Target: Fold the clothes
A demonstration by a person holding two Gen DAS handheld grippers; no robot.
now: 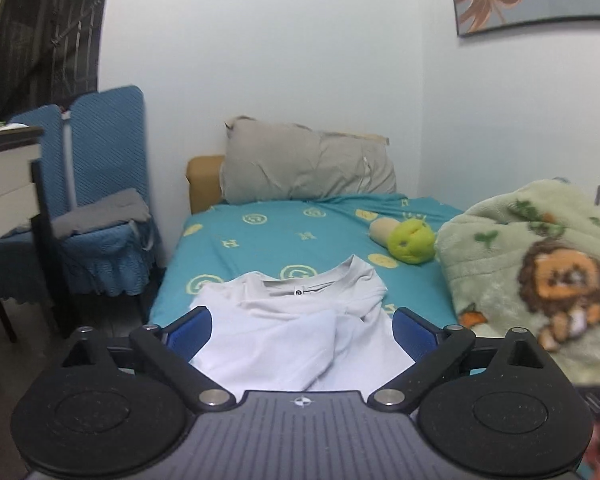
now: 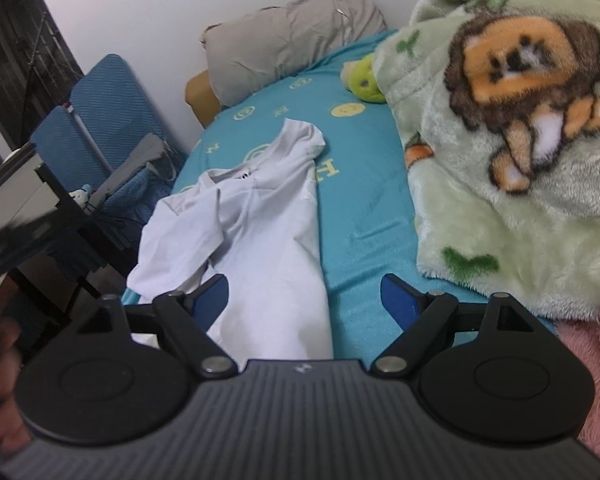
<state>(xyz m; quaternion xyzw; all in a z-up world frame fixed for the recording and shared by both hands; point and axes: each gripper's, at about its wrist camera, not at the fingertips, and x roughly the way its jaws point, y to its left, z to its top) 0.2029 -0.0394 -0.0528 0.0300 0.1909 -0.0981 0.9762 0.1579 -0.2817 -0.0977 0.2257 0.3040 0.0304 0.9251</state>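
Observation:
A white T-shirt (image 1: 296,336) lies on the teal bed sheet (image 1: 276,240), collar toward the pillow, with one side folded in over the middle. My left gripper (image 1: 302,326) is open and empty, its blue fingertips to either side of the shirt's lower half. In the right wrist view the same shirt (image 2: 260,240) runs along the bed's left edge, partly hanging over it. My right gripper (image 2: 304,294) is open and empty above the shirt's near right edge.
A grey pillow (image 1: 308,164) leans at the head of the bed. A green plush toy (image 1: 410,242) lies by it. A green lion blanket (image 2: 508,132) is heaped on the right. A blue-covered chair (image 1: 100,200) and a desk (image 1: 4,176) stand left of the bed.

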